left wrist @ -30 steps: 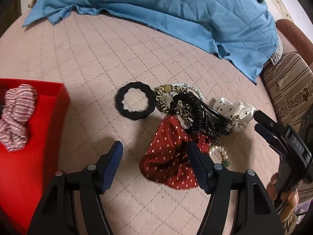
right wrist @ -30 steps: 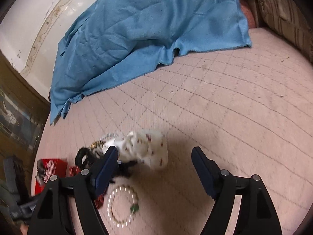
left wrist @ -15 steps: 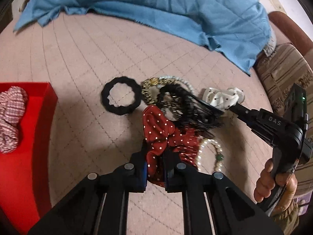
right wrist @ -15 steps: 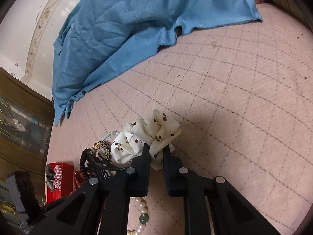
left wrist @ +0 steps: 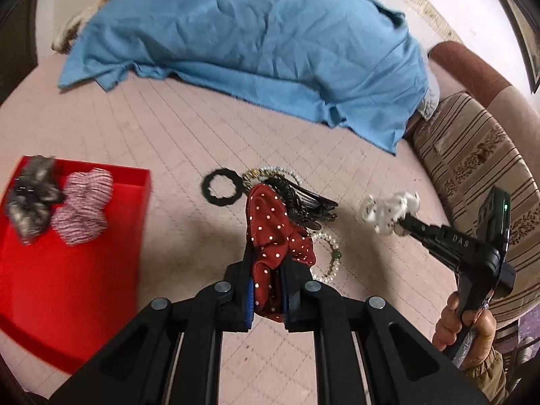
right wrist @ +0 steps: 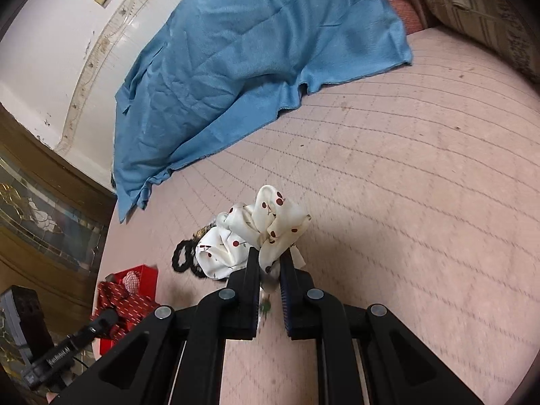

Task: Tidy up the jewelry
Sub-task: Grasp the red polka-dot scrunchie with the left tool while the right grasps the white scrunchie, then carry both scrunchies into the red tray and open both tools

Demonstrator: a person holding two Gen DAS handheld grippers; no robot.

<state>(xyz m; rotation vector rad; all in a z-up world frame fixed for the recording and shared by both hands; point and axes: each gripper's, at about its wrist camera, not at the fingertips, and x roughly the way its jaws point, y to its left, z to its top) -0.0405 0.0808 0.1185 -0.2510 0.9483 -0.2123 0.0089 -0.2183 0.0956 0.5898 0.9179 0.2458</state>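
Two scrunchies are being held right now: the left gripper [left wrist: 268, 290] is clenched on the red polka-dot scrunchie [left wrist: 275, 236], hanging above the pink quilted bedspread [left wrist: 168, 135], and the right gripper [right wrist: 270, 270] is pinched tight on the white cherry-print scrunchie [right wrist: 256, 236], also lifted. Still in the pile on the bedspread: one black ring scrunchie [left wrist: 221, 187], one pearl bracelet with a green bead [left wrist: 332, 253], a black hair clip [left wrist: 310, 202], plus a beaded bracelet [left wrist: 276, 171], all touching. The red box [left wrist: 67, 287] on the left holds two more scrunchies, one striped red-white [left wrist: 84, 206], one grey [left wrist: 32, 199]. One blue blanket [left wrist: 253, 44] lies behind.
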